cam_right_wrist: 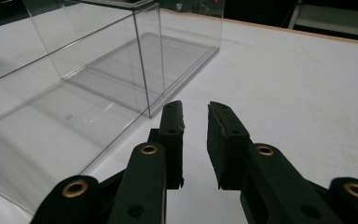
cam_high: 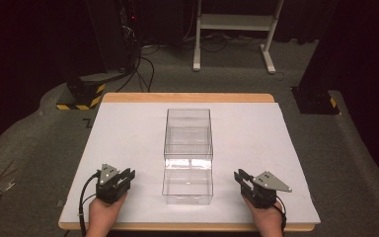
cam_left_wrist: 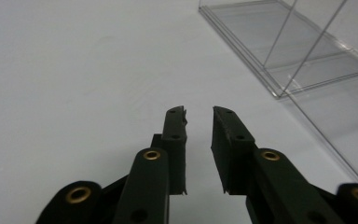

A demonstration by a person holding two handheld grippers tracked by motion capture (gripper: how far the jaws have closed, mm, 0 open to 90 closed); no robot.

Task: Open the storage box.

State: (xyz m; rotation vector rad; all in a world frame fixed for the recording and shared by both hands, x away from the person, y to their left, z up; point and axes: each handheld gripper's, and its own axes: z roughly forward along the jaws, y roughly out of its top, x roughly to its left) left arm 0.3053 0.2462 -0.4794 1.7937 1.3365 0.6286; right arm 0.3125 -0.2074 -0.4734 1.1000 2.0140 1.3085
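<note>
Two clear plastic boxes sat end to end at the centre of the high view, touching: the near box (cam_high: 187, 185) lower centre, the far box (cam_high: 188, 132) just above it and taller-looking. Both rested on the white counter (cam_high: 128, 133), and both looked empty.

Left gripper (cam_high: 124, 178) sat lower left of the high view, right gripper (cam_high: 242, 178) lower right, each well apart from the near box, one on either side. One hand behind each, coming in from the bottom edge.

In the left gripper view the left gripper (cam_left_wrist: 199, 111) had its jaws a little spread with only bare counter between them, nothing pinched; box corner (cam_left_wrist: 279, 91) showed upper right of that frame. In the right gripper view the right gripper (cam_right_wrist: 196, 106) was likewise slightly parted and empty, with the far box's corner edge (cam_right_wrist: 144, 60) just above and left of the jaw tips.

Step, as I judged it: the approach, both grippers flanking the near box, no contact yet. The next move probably called for spreading the jaws wider and bringing them in to a wall or rim of a box; thin clear walls, slippery, so the pinch needed to be square on an edge.

Count: two boxes, two grippers, two hands, one counter. Dark floor with stands and cables at the top of the high view.
</note>
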